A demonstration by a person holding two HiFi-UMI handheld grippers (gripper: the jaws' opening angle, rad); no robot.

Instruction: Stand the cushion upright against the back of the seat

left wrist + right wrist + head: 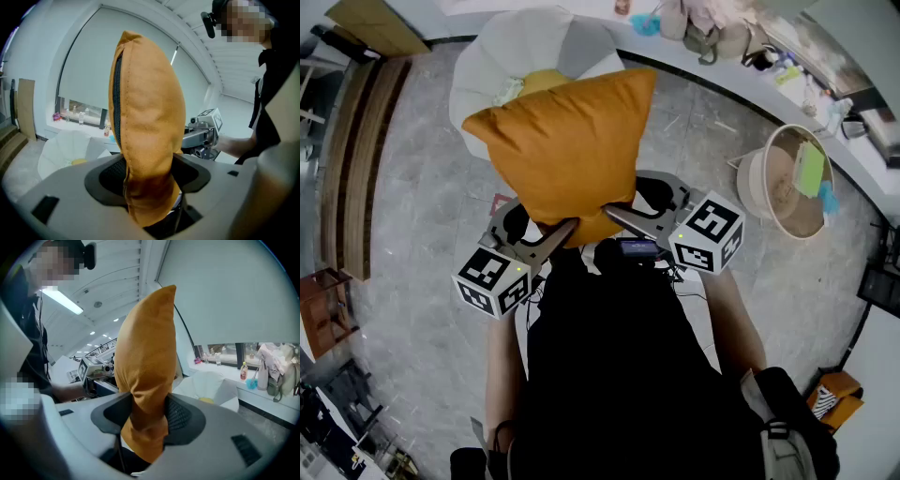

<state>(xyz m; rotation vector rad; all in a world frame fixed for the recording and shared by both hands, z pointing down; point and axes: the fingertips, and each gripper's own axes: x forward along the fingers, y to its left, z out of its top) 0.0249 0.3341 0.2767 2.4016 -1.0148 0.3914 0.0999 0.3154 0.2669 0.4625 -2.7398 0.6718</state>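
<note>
An orange cushion (567, 145) hangs in the air in front of me, held by its lower edge from both sides. My left gripper (562, 231) is shut on the cushion's lower left part (147, 140), with the fabric pinched between its jaws. My right gripper (615, 216) is shut on the lower right part (145, 376) in the same way. A white shell-shaped seat (534, 52) stands on the floor beyond the cushion, with a yellow thing (542, 81) lying in it. The seat (211, 385) also shows in the right gripper view, past the cushion.
A round pale basket (787, 183) with a green item stands at the right. A curved window ledge (712, 56) carries bags and bottles. Wooden steps (356, 159) run along the left. A backpack (787, 436) lies behind me at the bottom right.
</note>
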